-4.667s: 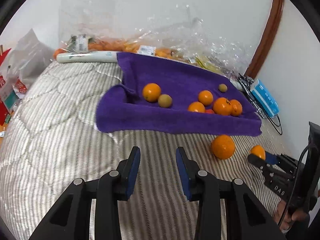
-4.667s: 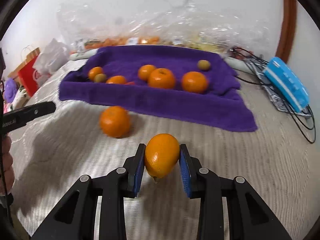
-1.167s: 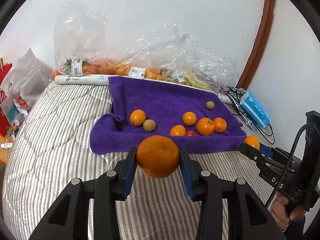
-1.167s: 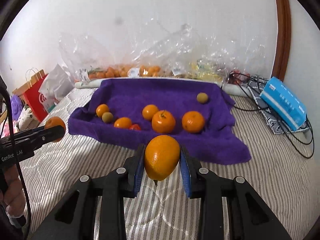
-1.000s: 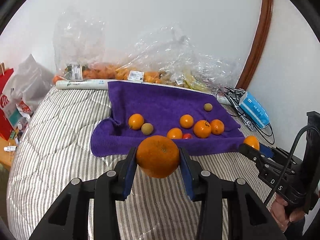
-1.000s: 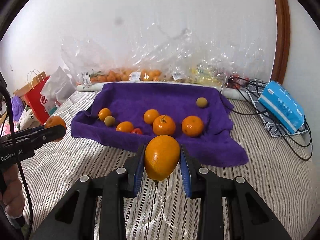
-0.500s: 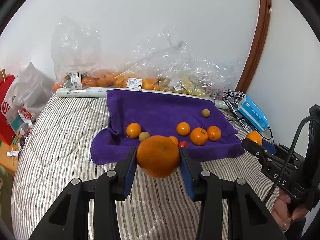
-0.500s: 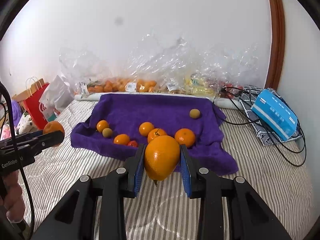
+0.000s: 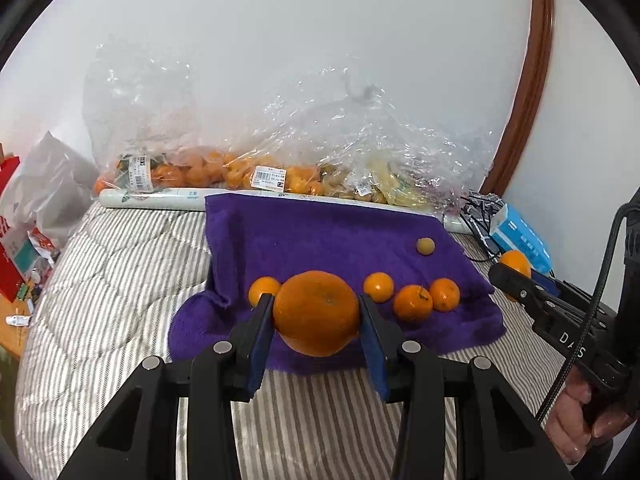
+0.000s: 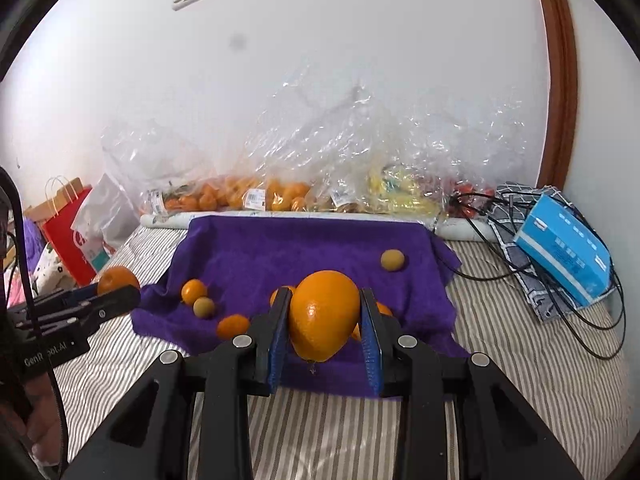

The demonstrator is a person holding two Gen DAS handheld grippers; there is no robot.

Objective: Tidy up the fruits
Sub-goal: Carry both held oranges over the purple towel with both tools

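Observation:
My left gripper [image 9: 316, 316] is shut on a large round orange [image 9: 317, 313] and holds it in the air in front of the purple towel [image 9: 320, 236]. My right gripper [image 10: 325, 318] is shut on an oval orange [image 10: 323, 315], also raised before the towel [image 10: 304, 248]. Several small oranges [image 9: 412, 303] and a small yellow-green fruit [image 9: 425, 246] lie on the towel. The right gripper shows at the right of the left wrist view [image 9: 516, 276]; the left gripper shows at the left of the right wrist view [image 10: 116, 286].
Both views show a striped quilt [image 9: 100, 280] on a bed. Clear plastic bags of fruit [image 9: 280, 168] lie along the wall behind the towel. A blue box [image 10: 564, 248] and black cables [image 10: 572, 320] lie at the right. Shopping bags [image 10: 80, 224] stand at the left.
Both grippers have pulled back and up from the towel while holding their oranges. Earlier the left gripper was open and empty; now it holds the large orange.

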